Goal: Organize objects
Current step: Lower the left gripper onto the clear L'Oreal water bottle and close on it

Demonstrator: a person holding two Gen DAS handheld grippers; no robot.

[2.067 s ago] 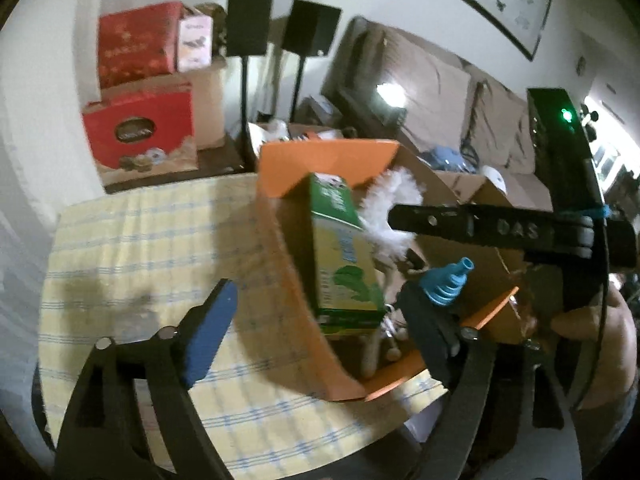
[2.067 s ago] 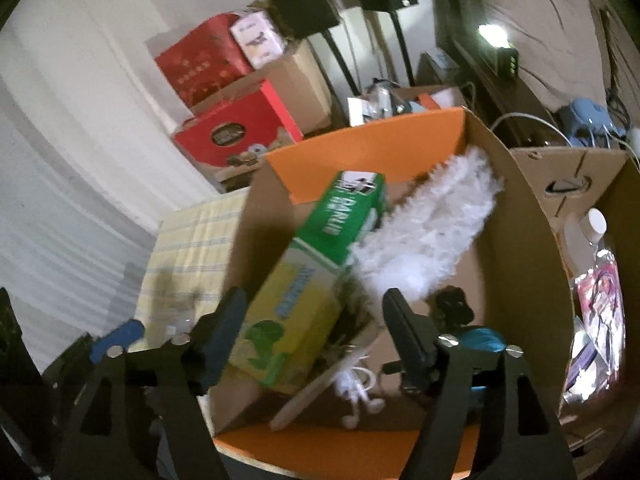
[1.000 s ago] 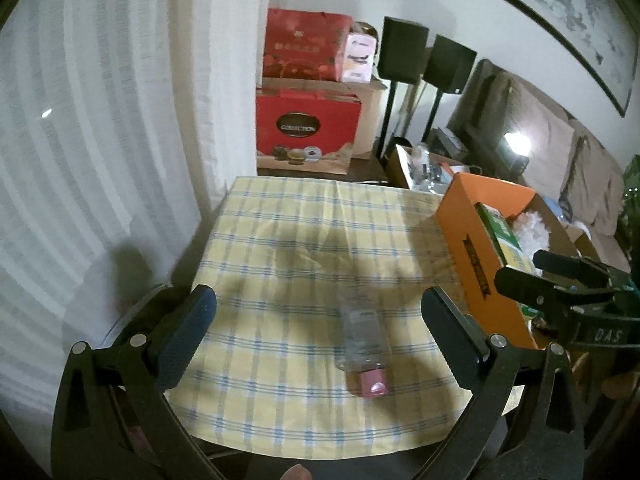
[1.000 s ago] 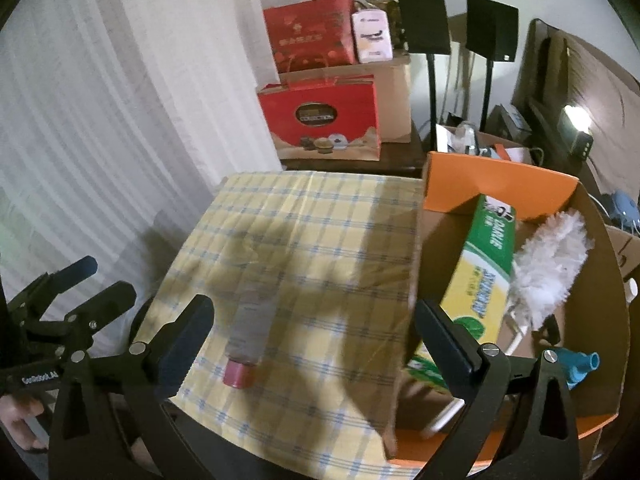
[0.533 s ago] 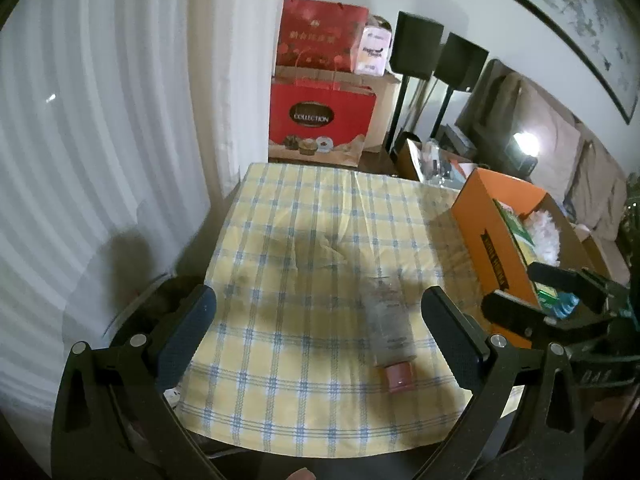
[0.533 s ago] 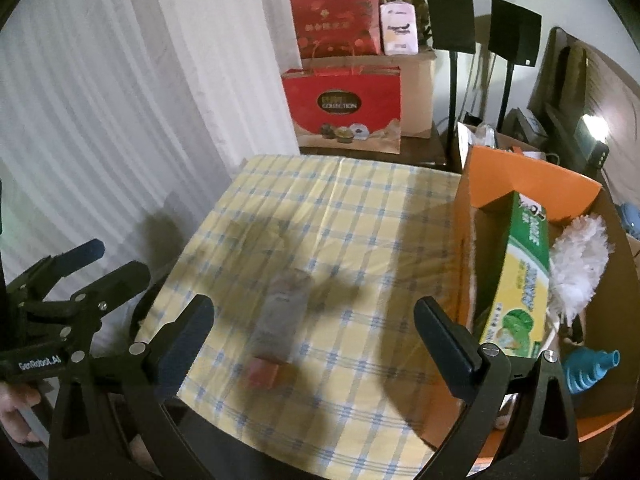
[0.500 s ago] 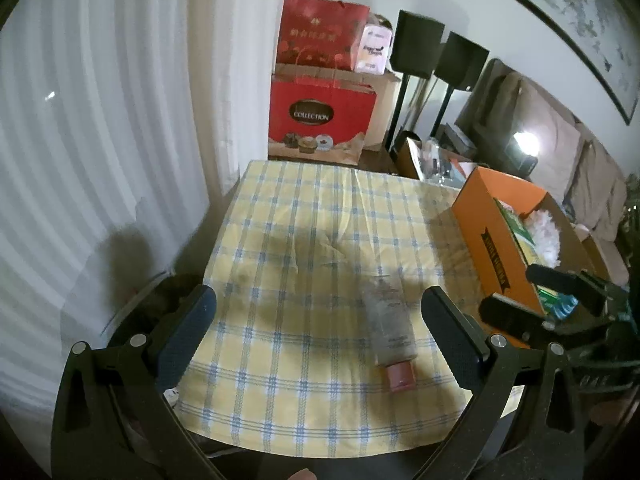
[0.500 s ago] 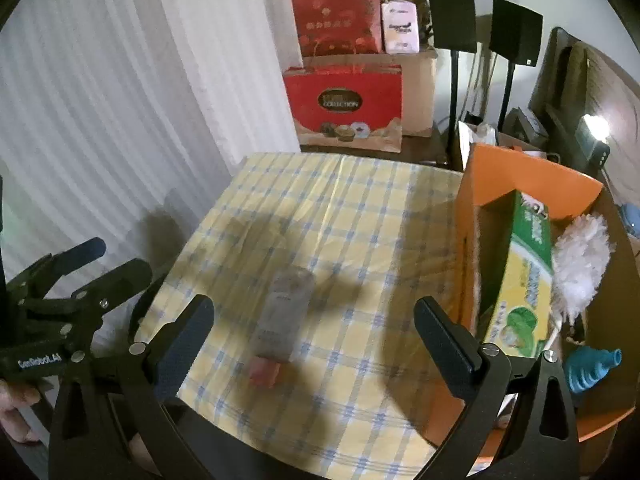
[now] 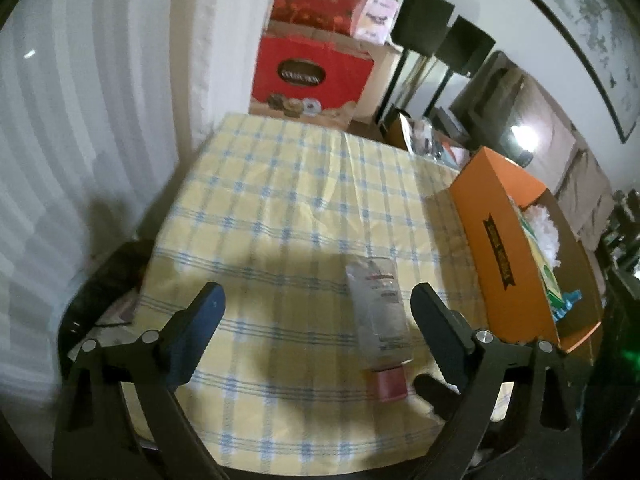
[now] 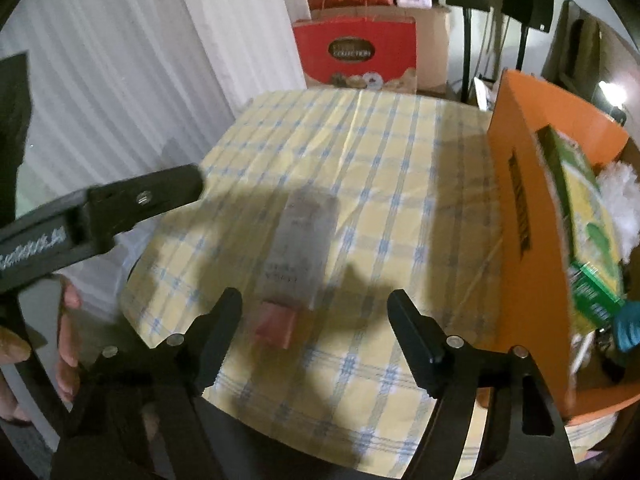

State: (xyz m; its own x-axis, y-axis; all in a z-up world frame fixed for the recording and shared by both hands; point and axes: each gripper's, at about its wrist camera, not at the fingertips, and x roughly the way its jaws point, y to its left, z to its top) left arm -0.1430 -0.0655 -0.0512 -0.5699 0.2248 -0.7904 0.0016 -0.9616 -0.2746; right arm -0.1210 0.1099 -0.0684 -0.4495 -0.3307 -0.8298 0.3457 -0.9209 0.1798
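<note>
A clear bottle [image 9: 376, 312] with a pink cap [image 9: 388, 384] lies on its side on the yellow checked tablecloth [image 9: 280, 208], cap toward me. My left gripper [image 9: 316, 300] hovers over the cloth with its jaws closing; the bottle lies just inside its right finger [image 9: 432, 312], untouched. In the right wrist view the bottle [image 10: 300, 248] lies beyond my right gripper [image 10: 316, 300], whose jaws are also closing with nothing pressed between them. The left gripper [image 10: 140, 200] shows at the left there. An open orange box [image 10: 524, 240] stands at the table's right.
The orange box holds a green and yellow carton [image 10: 580, 216], a white duster [image 10: 620, 200] and a blue funnel [image 10: 628, 328]. Red gift boxes [image 9: 312, 76] and black speaker stands [image 9: 424, 12] stand behind the table. A white curtain [image 10: 140, 60] hangs left. A hand [image 10: 68, 320] shows low left.
Both grippers have sunk toward the table and come nearer the bottle, which looks larger now. Both pairs of jaws stand narrower than half a second ago.
</note>
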